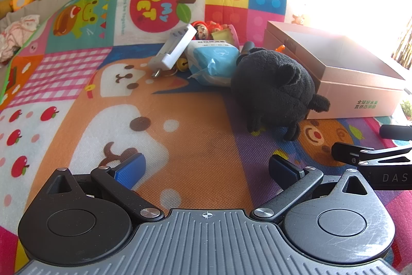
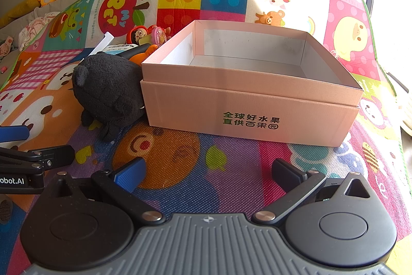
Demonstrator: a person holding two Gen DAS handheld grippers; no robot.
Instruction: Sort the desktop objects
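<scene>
Both claws wide and empty over the cartoon play mat.
Left wrist view: left gripper spread wide, holding nothing; ahead, black plush toy touches the pink cardboard box, with tissue pack and white charger heaped behind it. Right wrist view: right gripper spread wide, empty, facing the open box; plush against its left wall.

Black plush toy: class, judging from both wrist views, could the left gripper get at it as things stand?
Probably yes. The left gripper stands open over bare mat, and the black plush toy lies ahead to its right, with its near side unblocked; the pink box only flanks it.
</scene>
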